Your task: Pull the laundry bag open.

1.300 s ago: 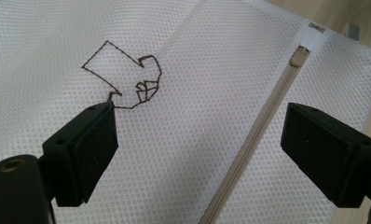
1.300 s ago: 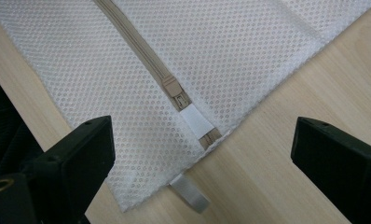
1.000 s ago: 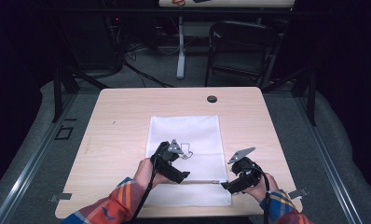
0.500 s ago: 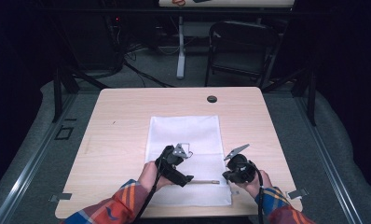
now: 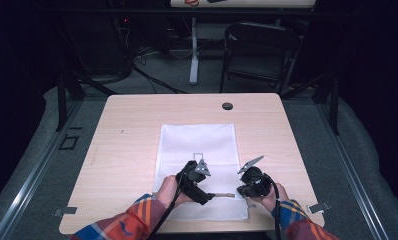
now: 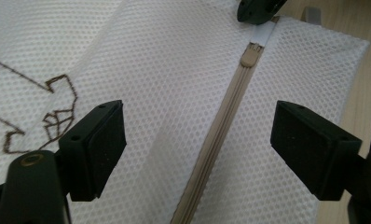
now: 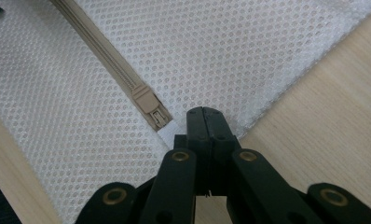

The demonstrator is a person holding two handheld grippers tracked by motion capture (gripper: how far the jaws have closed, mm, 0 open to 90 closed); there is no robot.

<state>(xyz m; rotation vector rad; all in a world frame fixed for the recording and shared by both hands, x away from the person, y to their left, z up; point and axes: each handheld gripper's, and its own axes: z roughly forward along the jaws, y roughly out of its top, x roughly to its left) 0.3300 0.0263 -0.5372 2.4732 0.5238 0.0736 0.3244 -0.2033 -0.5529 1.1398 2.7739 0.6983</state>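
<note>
1. A white mesh laundry bag lies flat on the light wooden table, its long axis running from the person's edge toward the far side; its near short edge is just inside the table's near edge.
2. A beige zipper runs along that near short edge — crosswise to the bag's length, from one gripper to the other in the high view.
3. The zipper's slider sits at the end by the right gripper, a small squarish beige block, with a short white fabric tab beyond it.
4. The right gripper has its jaws pressed together at that tab, right at the bag's corner; whether the cloth is pinched between them cannot be told. They closed within the last second.
5. The left gripper hangs just over the mesh with its jaws spread, one flat black pad on each side of the zipper line; the jaws have just been closing a little, with the zipper band lying between and below them, not gripped.
6. The fabric is a fine honeycomb net, semi-transparent, with a thin brown line drawing on it near the left gripper's pad.
7. A small dark round disc sits in the tabletop near the far edge, well apart from the bag.
8. Plaid sleeves enter from the bottom.
</note>
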